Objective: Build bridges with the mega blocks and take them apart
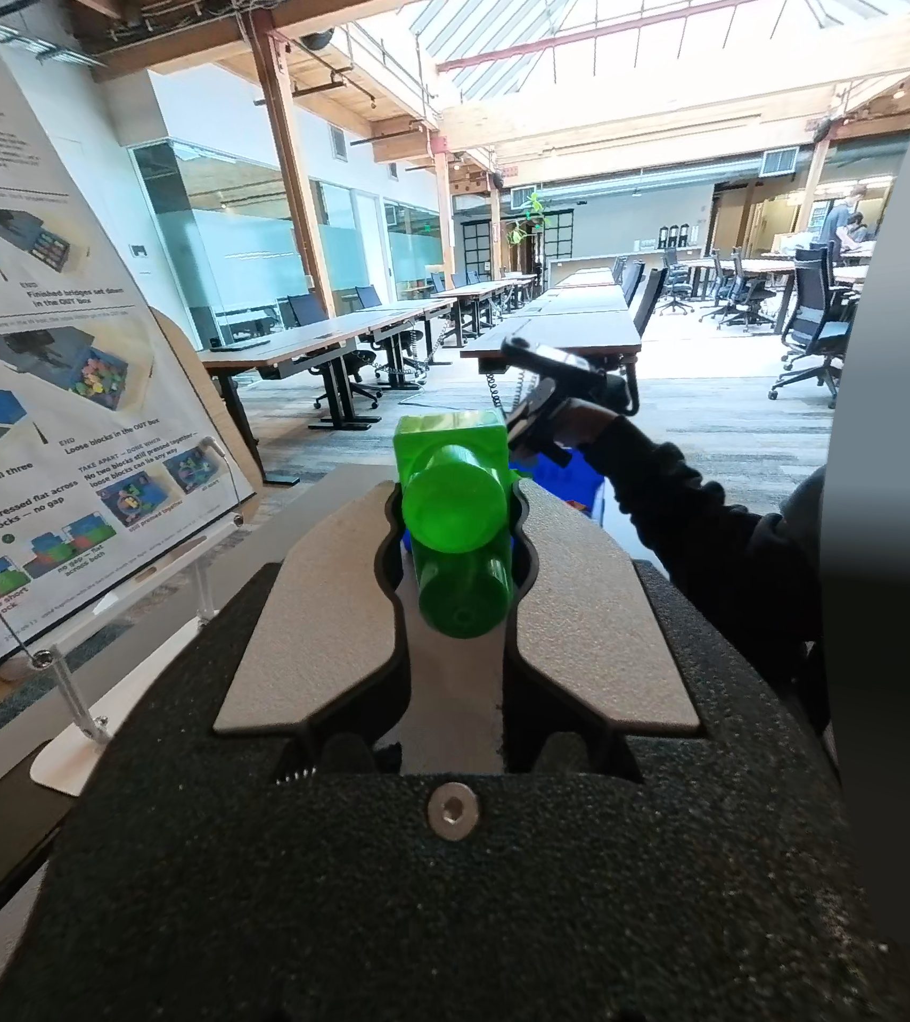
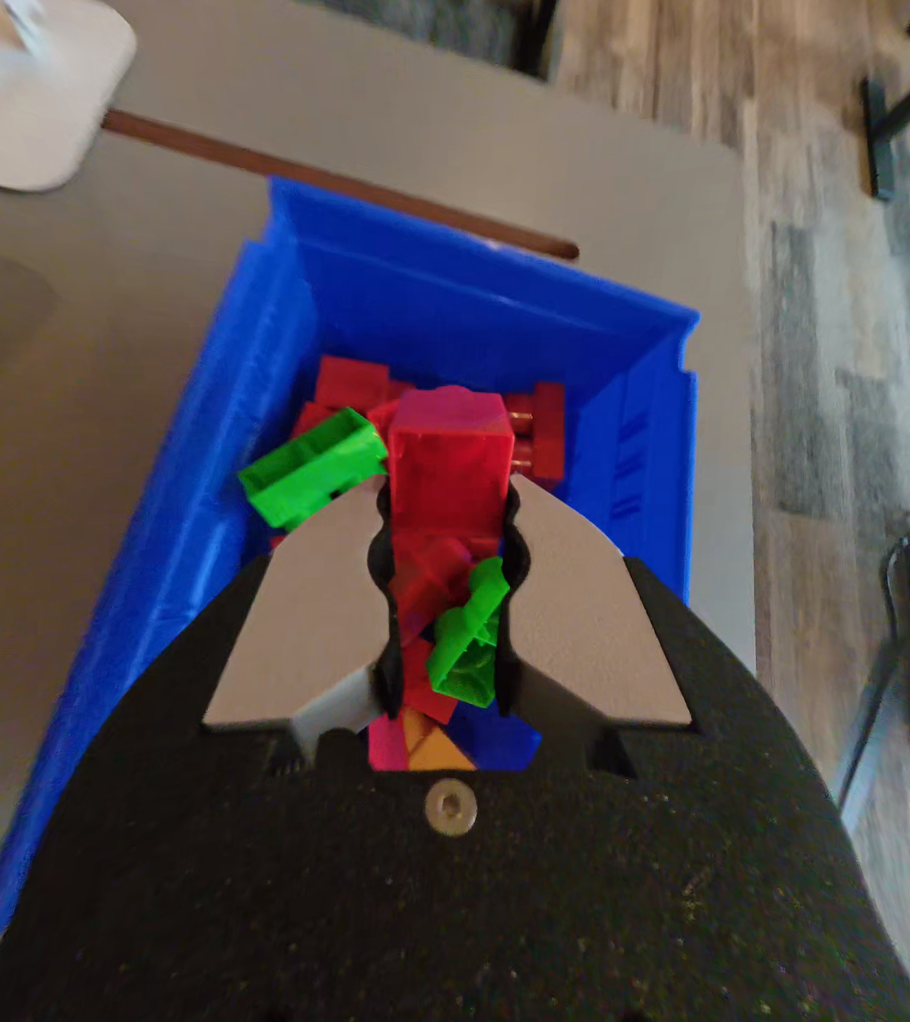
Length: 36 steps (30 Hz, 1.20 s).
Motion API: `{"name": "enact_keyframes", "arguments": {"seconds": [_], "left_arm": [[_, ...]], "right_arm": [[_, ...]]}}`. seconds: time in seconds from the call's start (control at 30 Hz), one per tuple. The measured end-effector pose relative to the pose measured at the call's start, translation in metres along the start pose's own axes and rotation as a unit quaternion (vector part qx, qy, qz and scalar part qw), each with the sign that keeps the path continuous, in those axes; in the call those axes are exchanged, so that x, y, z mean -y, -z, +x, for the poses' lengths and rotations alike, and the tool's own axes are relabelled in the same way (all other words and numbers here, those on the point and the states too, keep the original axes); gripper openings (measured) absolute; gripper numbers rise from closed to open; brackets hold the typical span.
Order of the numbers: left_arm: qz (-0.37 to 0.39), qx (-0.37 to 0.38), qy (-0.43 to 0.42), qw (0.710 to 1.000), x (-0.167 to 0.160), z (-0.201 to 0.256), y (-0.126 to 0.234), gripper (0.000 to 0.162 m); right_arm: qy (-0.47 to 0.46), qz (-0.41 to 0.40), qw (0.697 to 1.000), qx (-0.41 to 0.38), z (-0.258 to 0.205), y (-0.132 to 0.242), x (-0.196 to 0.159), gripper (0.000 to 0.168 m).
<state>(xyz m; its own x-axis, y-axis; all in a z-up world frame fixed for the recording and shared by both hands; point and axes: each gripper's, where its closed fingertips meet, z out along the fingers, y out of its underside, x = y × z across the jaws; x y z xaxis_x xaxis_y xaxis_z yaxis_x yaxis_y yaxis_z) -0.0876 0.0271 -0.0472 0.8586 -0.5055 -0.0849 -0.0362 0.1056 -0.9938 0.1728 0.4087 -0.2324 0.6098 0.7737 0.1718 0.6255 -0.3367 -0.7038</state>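
- My left hand-held gripper (image 1: 455,539) was clamped on a green block (image 1: 455,520), its studs facing the camera, held up above the table (image 1: 297,511).
- My right hand-held gripper (image 2: 447,498) was clamped on a red block (image 2: 450,470) over the blue bin (image 2: 441,309).
- Below it, loose red and green blocks lay in the bin, near the table's far edge.

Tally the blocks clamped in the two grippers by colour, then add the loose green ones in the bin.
green block, held in the left jaws: 1
red block, held in the right jaws: 1
loose green blocks in the blue bin: 2
Total: 4
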Motion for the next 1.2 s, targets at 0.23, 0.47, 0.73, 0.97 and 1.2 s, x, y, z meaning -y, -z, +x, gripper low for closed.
{"name": "enact_keyframes", "arguments": {"seconds": [0.23,0.47,0.73,0.97,1.2], "left_arm": [[-0.004,0.004,0.007,1.0,-0.004,-0.005,0.001,0.036],[-0.006,0.009,-0.001,1.0,-0.003,-0.005,0.003,0.036],[-0.002,0.001,0.006,1.0,-0.004,-0.004,0.001,0.036],[0.02,-0.04,0.034,0.998,-0.003,0.004,-0.007,0.036],[0.04,-0.077,0.04,0.995,0.002,0.018,-0.014,0.036]], "right_arm": [[-0.022,-0.067,0.998,0.001,0.007,-0.035,-0.03,0.036],[-0.02,-0.088,0.996,-0.009,0.01,-0.04,-0.038,0.036],[-0.021,0.005,1.0,0.022,-0.005,-0.012,0.002,0.06],[0.029,0.282,0.919,0.272,-0.14,0.095,0.124,0.049],[0.162,0.349,0.751,0.537,-0.309,0.181,0.135,0.066]]}}
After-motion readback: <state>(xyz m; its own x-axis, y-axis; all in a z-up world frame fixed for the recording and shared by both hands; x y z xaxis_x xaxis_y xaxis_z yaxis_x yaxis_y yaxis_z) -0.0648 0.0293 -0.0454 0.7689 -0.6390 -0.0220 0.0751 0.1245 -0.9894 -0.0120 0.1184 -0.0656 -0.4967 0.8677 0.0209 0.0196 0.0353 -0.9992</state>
